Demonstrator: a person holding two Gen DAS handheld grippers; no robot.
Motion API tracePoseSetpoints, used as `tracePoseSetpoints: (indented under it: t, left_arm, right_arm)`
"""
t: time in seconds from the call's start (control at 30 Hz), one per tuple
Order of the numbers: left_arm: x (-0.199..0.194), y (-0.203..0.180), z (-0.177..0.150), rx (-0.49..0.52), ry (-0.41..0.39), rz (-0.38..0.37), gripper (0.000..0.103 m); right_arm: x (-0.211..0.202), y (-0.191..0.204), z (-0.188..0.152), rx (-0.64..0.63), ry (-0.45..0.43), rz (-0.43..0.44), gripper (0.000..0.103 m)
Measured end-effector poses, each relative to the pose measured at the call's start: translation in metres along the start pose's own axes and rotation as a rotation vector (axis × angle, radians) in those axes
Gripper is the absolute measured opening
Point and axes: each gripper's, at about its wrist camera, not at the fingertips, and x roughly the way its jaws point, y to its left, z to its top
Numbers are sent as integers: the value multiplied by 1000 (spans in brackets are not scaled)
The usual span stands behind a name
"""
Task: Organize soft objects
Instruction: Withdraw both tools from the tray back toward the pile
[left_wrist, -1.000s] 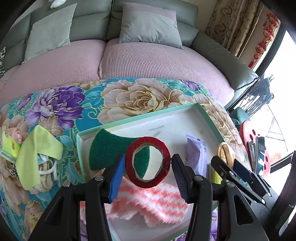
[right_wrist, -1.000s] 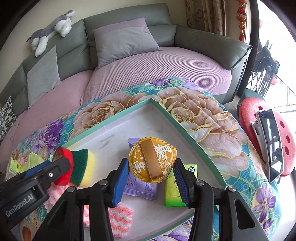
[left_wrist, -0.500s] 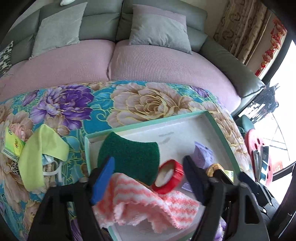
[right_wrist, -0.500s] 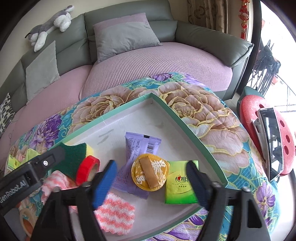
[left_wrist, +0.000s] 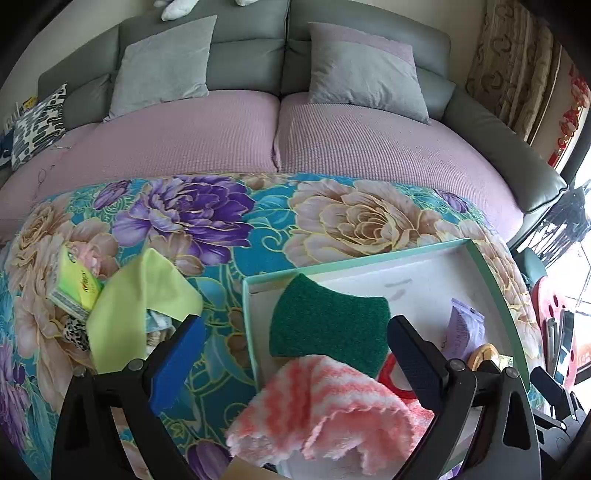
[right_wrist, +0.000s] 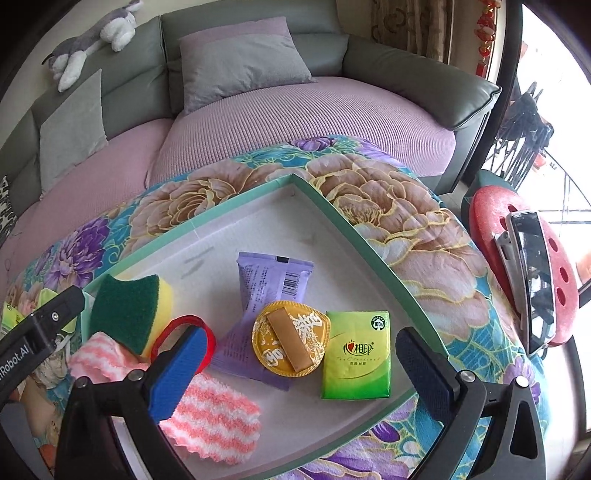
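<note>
Soft things already sit in the tray (right_wrist: 369, 243): green sponge (right_wrist: 125, 310), pink striped cloth (right_wrist: 210, 417), tissue pack (right_wrist: 356, 356); a yellow-green cloth (left_wrist: 136, 314) lies outside on the floral counter (left_wrist: 332, 214), perhaps over other items; left gripper (left_wrist: 295, 365) and right gripper (right_wrist: 295, 373) both gape wide, empty; go left, pinch the cloth's bunched middle, lift clear of the rim.

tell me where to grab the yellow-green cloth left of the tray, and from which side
Take the yellow-green cloth at its raised folded ridge near the middle, coming straight down from above with the left gripper. It lies limp on other small items, so a flat edge offers little to pinch, and the tissue pack crowds its left side.
</note>
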Motion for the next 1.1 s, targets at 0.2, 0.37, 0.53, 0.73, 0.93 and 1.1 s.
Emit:
tracePoseSetpoints:
  t: [0.2,0.37,0.53,0.73,0.93,1.1]
  left_arm:
    - [-12,14,0,-6,-42,46,99]
    - [-29,34,1,-29,-68,60,99]
    - [-48,59,-5,-40,-95,110,99]
    - [-68,96,-14,-91,-109,144,99]
    - [-86,132,-25,-143,-124,176,99]
    - [-98,163,-33,-193,-136,201,99]
  right_arm:
    - [-10,11,1,-33,-32,-5,103]
    - [-28,24,4,-32,-105,105,103]
    - [-38,50,5,-109,-148,116,103]
    - [-42,77,0,-155,-160,199,103]
    - [-59,108,-11,-232,-273,113,103]
    - [-54,126,-17,-286,-237,132,103]
